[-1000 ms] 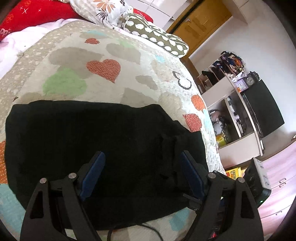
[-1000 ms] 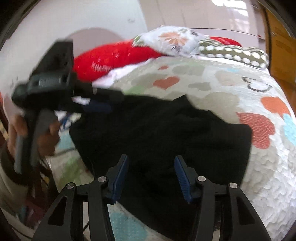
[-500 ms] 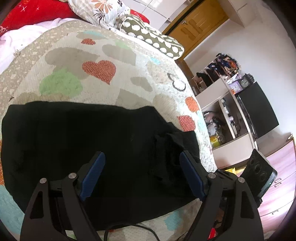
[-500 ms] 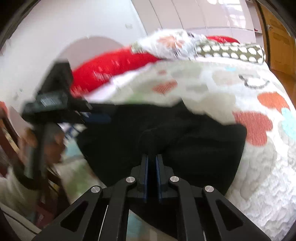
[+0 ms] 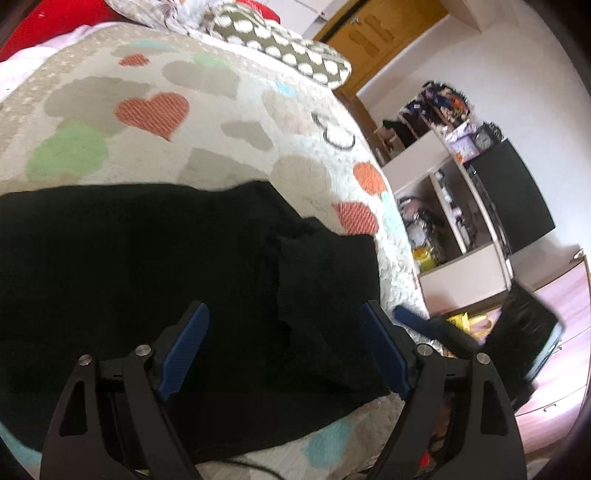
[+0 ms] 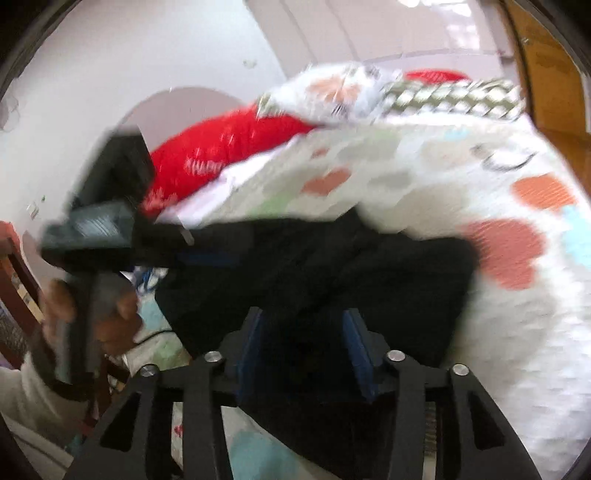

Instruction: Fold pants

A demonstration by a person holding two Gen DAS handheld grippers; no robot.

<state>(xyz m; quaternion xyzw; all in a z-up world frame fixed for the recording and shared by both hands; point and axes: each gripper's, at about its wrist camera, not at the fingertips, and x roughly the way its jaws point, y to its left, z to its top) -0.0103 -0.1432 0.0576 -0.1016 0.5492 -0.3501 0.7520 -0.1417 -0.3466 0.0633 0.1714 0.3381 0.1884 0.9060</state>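
Observation:
Black pants (image 5: 129, 258) lie spread across a heart-patterned quilt (image 5: 221, 110) on a bed. My left gripper (image 5: 284, 308) hovers over their near right part, open wide, with nothing pinched. In the blurred right wrist view my right gripper (image 6: 303, 315) is over the pants (image 6: 369, 266) at their near edge. Its jaws are opening, dark cloth lies between them, and the pads do not press on it. The left gripper (image 6: 214, 254) reaches in from the left, held by a hand (image 6: 110, 317). One blue finger (image 5: 408, 318) of the right gripper shows past the bed's right edge.
Pillows lie at the head of the bed: a spotted one (image 5: 280, 48) and a red one (image 6: 229, 147). A cluttered shelf unit (image 5: 454, 206) and a wooden door (image 5: 376, 33) stand to the right of the bed. A black cable (image 5: 240, 463) lies by the near edge.
The right gripper went from open to fully shut half a second ago and now stands apart again, its view tilted. The left gripper has shifted toward the pants' right end.

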